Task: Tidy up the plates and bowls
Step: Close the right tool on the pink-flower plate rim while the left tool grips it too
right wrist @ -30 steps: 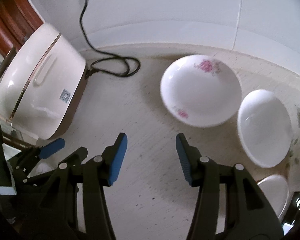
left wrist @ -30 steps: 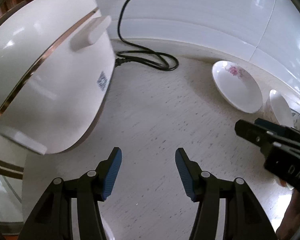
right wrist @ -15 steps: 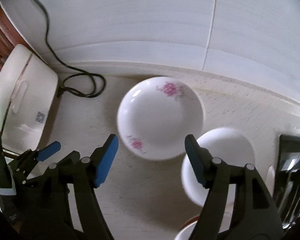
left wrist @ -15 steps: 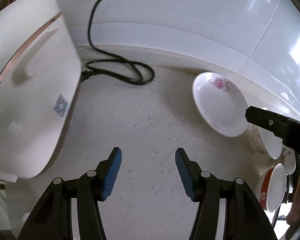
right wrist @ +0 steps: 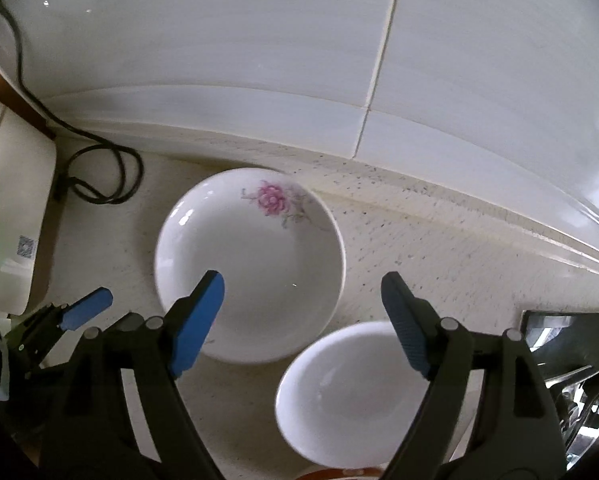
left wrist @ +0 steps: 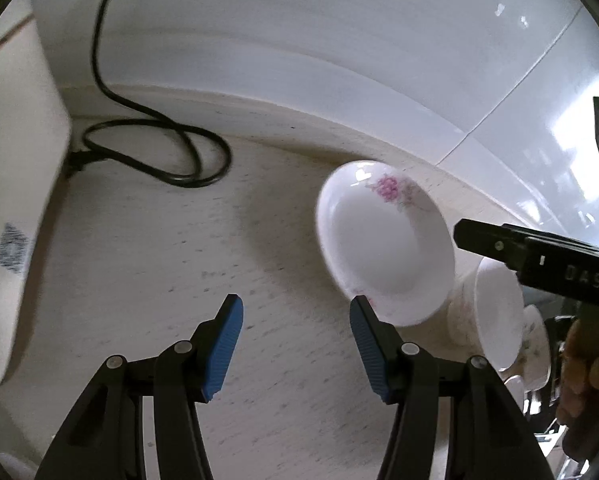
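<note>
A white plate with a pink flower [right wrist: 255,264] lies on the speckled counter by the back wall. My right gripper [right wrist: 303,292] hangs above its near rim, jaws opening, and the pads touch nothing. Just right of the plate sits a plain white bowl [right wrist: 351,396], under the right finger. My left gripper [left wrist: 295,320] stands open over bare counter, and its right pad is close to the plate [left wrist: 383,240] at its near left edge. The bowl [left wrist: 495,312] stands beyond the plate, partly hidden by a black finger of the right gripper [left wrist: 495,244].
A cream rice cooker [left wrist: 11,220] stands at the left with its black cable [left wrist: 159,152] looped on the counter. More small dishes [left wrist: 535,340] crowd the right. A red-rimmed bowl [right wrist: 339,474] shows at the bottom edge. Metal ware [right wrist: 571,344] lies at the far right.
Both grippers have moved right, away from the cooker and toward the flowered plate. The right gripper's jaws have spread wider. The left jaws have kept their gap.
</note>
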Demonstrator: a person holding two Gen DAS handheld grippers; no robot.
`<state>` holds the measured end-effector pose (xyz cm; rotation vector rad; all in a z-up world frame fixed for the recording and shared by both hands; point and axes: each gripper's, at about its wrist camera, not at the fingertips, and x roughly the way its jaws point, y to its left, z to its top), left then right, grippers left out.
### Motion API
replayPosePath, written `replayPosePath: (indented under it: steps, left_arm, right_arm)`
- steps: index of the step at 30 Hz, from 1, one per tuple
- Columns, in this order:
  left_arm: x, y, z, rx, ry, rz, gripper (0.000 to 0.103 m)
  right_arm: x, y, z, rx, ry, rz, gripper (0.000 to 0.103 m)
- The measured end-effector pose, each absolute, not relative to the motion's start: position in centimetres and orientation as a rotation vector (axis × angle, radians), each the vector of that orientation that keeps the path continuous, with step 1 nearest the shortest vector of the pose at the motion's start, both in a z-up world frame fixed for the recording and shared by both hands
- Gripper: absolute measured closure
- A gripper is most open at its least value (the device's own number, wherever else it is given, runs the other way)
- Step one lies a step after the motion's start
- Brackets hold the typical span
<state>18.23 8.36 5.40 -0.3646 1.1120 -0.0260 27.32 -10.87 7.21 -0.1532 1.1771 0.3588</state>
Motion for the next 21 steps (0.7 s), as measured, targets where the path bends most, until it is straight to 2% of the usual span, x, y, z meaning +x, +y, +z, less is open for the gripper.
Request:
replayPosePath:
  steps: [10,21]
  left_arm:
    - [20.3,7.9,2.8,-0.509,1.148,-0.083,0.047]
    - [21.0,7.8,1.2,-0.596,1.177,-0.107,0.050]
  right_arm:
    - [29.8,-11.0,5.1,-0.207,1.248,0.357,0.021]
    - [31.8,-10.8,3.4,-0.229,1.296,0.356,0.030]
